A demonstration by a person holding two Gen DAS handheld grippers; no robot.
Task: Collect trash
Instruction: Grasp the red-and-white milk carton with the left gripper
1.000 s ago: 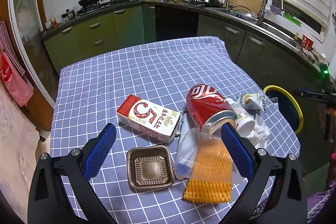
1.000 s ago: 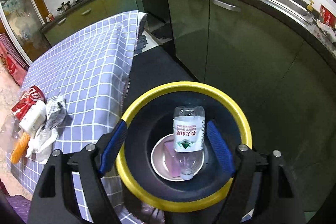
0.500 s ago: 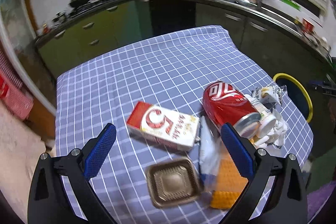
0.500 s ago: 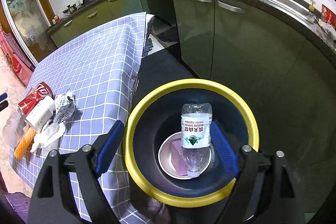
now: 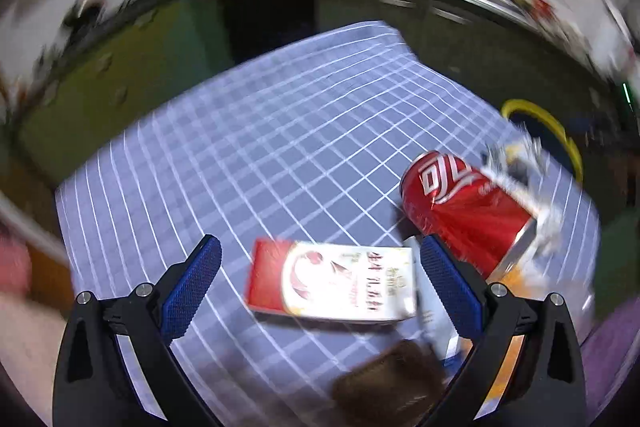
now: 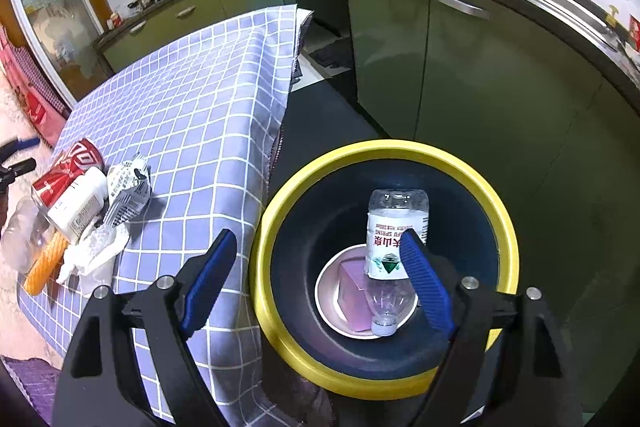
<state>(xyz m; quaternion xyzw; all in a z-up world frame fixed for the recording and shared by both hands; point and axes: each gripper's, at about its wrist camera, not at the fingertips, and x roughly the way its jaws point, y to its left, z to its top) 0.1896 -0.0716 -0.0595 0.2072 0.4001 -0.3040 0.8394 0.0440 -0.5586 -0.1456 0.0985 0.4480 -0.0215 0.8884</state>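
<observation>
My right gripper (image 6: 316,281) hangs wide apart and empty over the yellow-rimmed bin (image 6: 505,223), where a plastic water bottle (image 6: 394,239) and a bowl (image 6: 327,285) already lie. My left gripper (image 5: 318,283), also apart, frames the milk carton (image 5: 332,285). Beside the carton wait the red cola can (image 5: 464,211), brown tray (image 5: 384,383) and wrappers (image 6: 128,187). Mostly undone, I'd say.

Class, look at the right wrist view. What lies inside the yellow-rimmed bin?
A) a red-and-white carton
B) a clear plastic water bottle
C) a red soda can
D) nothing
B: a clear plastic water bottle lies inside the yellow-rimmed dark bin, neck down over a white bowl.
</observation>
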